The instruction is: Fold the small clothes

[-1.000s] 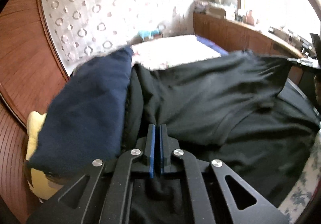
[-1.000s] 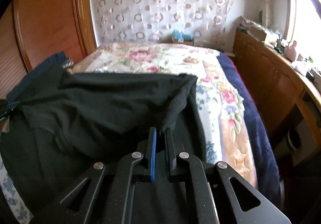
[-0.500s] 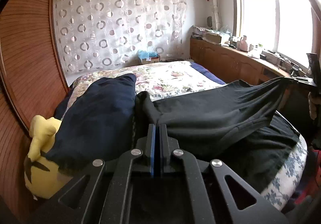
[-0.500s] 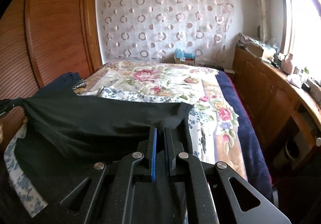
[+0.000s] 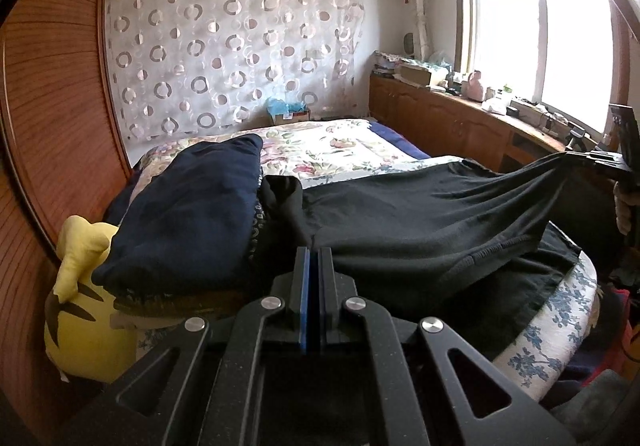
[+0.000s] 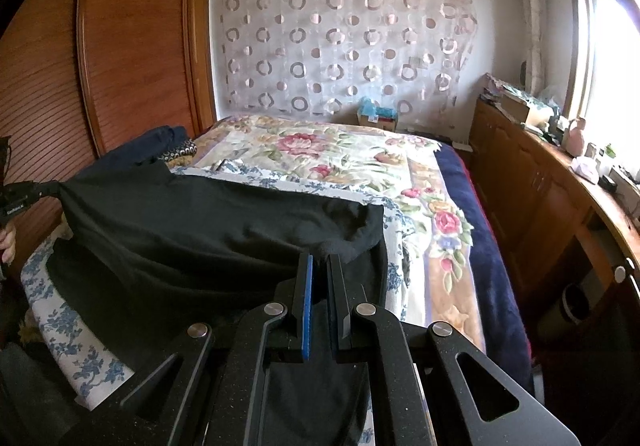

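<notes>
The black garment [image 5: 420,214] hangs stretched over the near end of the bed [image 6: 352,154], its lower part draped on the blue-flowered sheet [image 6: 60,322]. The left hand-held gripper [image 5: 314,258] is clenched on one corner of the cloth, the right hand-held gripper [image 6: 319,270] on the other. To fold well, I judge both corners should travel forward together, level and taut, so the raised edge lands square on the layer beneath without bunching. Beside it lie a navy folded pile [image 5: 192,206] and a yellow plush toy [image 5: 80,298].
</notes>
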Tool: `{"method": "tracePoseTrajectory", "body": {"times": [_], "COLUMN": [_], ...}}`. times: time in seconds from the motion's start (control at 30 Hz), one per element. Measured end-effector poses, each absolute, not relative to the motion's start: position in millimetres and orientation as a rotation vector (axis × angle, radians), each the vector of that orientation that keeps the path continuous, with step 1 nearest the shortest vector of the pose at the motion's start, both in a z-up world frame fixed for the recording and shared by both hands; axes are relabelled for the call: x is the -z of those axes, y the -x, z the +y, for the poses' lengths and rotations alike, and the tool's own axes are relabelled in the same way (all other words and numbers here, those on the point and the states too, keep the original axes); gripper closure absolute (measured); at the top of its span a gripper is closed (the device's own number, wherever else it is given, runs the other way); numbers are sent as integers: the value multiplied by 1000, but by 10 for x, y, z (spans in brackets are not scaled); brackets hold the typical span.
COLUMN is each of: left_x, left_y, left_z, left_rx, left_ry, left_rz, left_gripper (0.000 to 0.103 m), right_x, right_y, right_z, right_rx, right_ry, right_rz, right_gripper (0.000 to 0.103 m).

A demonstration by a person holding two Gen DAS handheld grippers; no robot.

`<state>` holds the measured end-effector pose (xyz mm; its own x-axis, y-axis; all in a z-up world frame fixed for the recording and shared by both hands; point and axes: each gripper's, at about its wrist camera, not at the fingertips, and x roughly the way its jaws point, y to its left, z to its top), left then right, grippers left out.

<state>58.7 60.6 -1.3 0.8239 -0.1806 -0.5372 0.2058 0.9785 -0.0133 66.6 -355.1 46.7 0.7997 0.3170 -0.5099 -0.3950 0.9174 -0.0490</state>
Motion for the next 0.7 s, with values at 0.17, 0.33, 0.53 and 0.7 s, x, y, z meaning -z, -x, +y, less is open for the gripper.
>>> {"method": "tracePoseTrajectory", "body": {"times": [0.17,0.33,0.53,0.7], "left_x": [2,105,480,635], "left_y": [-526,-453,-383,-391], "left_z": [619,597,575,533], "left_rx": [216,211,210,193], "left_ry": [-37,-51,-36,-28], "left_rz": [562,590,675,712], "left_gripper": [99,99,99,99], "right_x": [-485,-478,-190,134], "right_y": [-578,-507,-496,-621], "right_z": [-3516,-3522,-3550,-3524], "right_rx": [-383,-384,-376,-371], "right_ry": [160,166,156,137], "right_rz": [518,522,607,687], "right_gripper": [97,97,97,97]}}
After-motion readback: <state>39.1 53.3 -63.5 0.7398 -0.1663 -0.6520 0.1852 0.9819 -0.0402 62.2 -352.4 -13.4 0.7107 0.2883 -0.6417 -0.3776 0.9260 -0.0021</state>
